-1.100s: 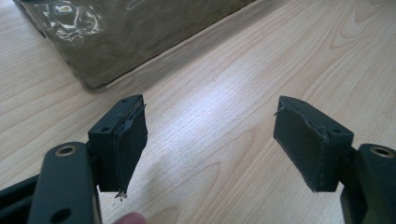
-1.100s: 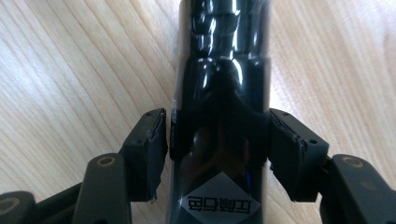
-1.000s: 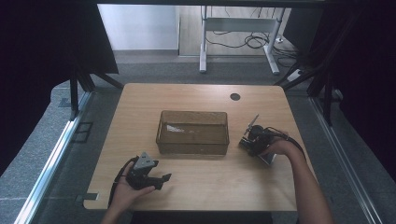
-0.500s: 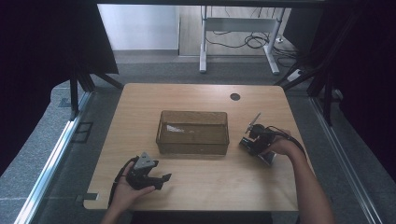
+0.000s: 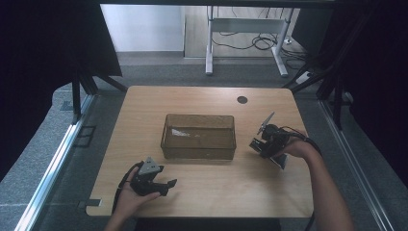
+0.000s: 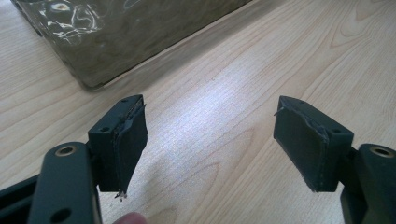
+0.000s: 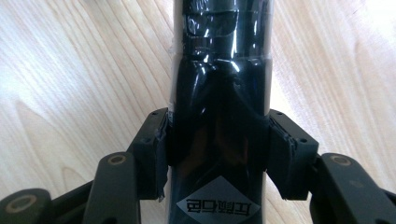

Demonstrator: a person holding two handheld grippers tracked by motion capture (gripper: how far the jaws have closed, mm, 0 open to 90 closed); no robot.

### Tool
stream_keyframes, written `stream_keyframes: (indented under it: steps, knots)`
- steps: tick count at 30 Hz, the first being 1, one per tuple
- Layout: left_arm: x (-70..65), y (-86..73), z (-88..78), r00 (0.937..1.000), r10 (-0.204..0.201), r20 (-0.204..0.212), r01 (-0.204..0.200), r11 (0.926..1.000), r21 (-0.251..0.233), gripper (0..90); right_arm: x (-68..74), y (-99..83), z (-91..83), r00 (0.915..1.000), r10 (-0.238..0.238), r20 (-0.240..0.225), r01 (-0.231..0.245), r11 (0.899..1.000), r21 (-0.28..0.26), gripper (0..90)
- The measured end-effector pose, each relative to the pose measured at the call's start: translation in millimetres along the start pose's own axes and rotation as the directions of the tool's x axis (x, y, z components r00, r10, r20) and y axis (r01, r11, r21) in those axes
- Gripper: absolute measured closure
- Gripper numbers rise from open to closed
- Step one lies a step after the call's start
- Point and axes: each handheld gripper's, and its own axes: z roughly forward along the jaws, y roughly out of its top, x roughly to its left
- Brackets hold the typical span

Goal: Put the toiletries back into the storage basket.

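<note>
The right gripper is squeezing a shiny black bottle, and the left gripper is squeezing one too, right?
Not quite. The right gripper does squeeze the shiny black bottle, but the left gripper holds nothing. The left gripper view shows its jaws wide apart with only bare table between them, near the corner of the clear box.

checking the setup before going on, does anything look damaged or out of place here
Mostly tidy. The one flaw: the black pads on the left gripper are frayed, their edges peeling from the open jaws. The right gripper is clamped squarely on a glossy black wrapped packet. The clear brownish plastic bin sits straight on the wooden table.
</note>
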Motion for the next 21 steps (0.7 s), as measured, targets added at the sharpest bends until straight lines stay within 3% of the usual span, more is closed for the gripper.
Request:
stream_keyframes:
  steps: [21]
  knots:
    - [-0.9,0.5,-0.1,1.0000,0.001,0.003,-0.001,1.0000,-0.001,26.2,10.2,21.7,-44.8,0.9975,-0.069,0.016,0.070,0.996,-0.048,46.0]
